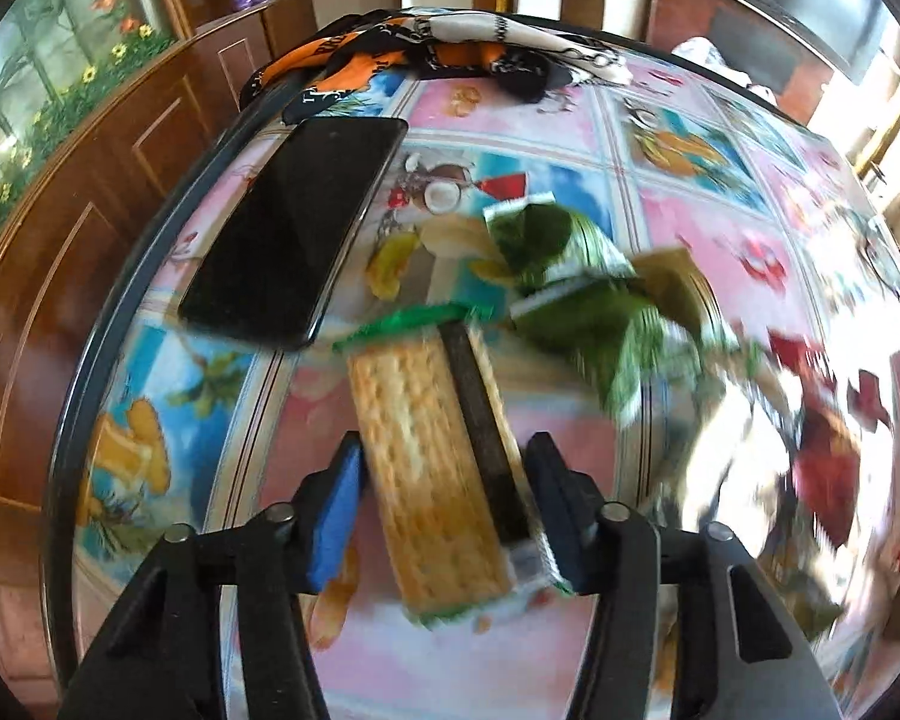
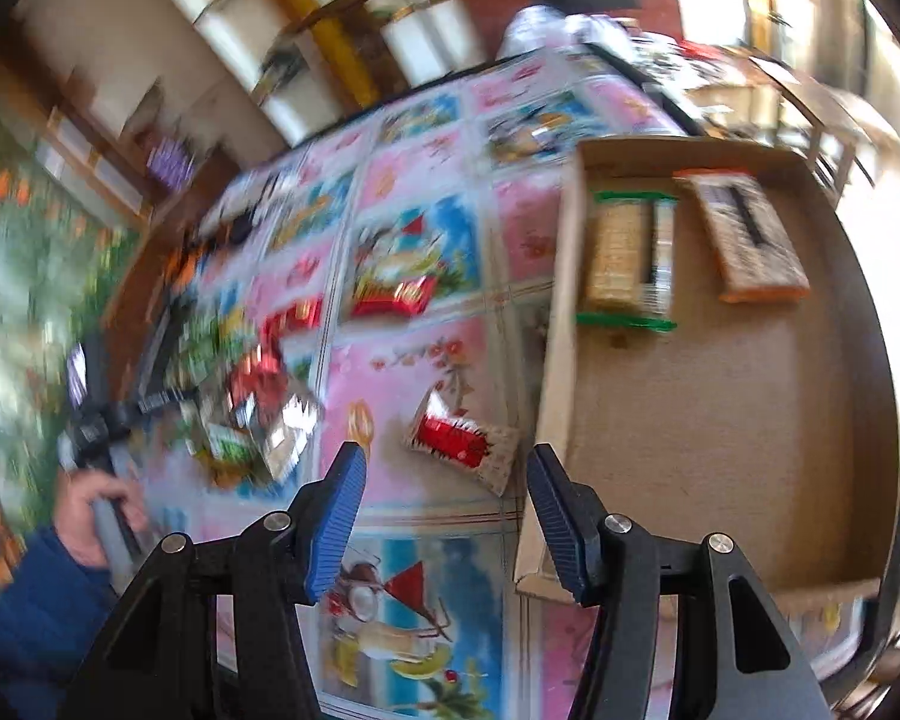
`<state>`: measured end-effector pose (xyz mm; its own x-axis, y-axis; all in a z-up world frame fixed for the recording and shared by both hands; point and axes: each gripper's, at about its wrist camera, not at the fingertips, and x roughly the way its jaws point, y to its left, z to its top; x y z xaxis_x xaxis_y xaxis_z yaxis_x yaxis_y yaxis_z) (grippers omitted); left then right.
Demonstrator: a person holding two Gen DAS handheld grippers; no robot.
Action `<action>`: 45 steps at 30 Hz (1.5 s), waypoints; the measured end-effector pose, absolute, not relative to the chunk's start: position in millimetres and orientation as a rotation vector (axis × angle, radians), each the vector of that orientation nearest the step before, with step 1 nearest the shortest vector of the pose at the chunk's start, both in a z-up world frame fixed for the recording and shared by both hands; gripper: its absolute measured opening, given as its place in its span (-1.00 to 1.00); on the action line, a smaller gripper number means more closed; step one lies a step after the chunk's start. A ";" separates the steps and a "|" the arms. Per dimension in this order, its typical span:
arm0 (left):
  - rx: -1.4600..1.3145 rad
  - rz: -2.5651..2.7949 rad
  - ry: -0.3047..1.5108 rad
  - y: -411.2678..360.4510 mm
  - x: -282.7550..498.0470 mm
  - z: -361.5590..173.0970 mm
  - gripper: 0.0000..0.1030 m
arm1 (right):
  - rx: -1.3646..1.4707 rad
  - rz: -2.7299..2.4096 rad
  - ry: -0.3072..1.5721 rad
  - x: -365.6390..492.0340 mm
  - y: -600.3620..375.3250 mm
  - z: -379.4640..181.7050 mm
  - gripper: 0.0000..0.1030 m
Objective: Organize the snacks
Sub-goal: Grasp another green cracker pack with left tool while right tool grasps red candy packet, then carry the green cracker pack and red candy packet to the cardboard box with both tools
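Note:
My left gripper (image 1: 447, 444) is shut on a long cracker pack (image 1: 426, 450) with green ends, which lies lengthwise between the blue pads just above the table. Crumpled green snack packets (image 1: 570, 288) lie right behind it, and red ones (image 1: 822, 456) are blurred at the right. My right gripper (image 2: 447, 450) is open with nothing between its pads. It hovers over the table beside a cardboard box (image 2: 720, 420). A red-and-white packet (image 2: 462, 444) lies just past its fingertips. In the box rest a green-ended cracker pack (image 2: 627, 258) and an orange-ended one (image 2: 744, 240).
A black phone (image 1: 294, 228) lies left of the cracker pack, near the table's rim (image 1: 150, 276). An orange, black and white cloth (image 1: 450, 54) is bunched at the far edge. More red packets (image 2: 396, 294) and a mixed pile (image 2: 252, 396) sit mid-table. A hand (image 2: 84, 510) in a blue sleeve grips the other tool.

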<state>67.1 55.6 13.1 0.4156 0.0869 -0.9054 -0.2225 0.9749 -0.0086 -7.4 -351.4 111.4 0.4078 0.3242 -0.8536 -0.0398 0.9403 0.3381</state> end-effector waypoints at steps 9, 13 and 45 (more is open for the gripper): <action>-0.123 0.189 1.117 55.9 20.6 13.0 -0.04 | -0.182 0.382 1.245 32.9 -292.4 63.4 0.16; -0.127 0.187 1.120 56.6 13.2 13.4 -0.04 | -0.205 0.388 1.302 44.9 -290.4 41.6 -0.17; -0.172 -0.040 1.073 16.7 -42.3 42.8 -0.11 | 0.137 0.366 1.212 -43.1 -282.3 76.5 -0.51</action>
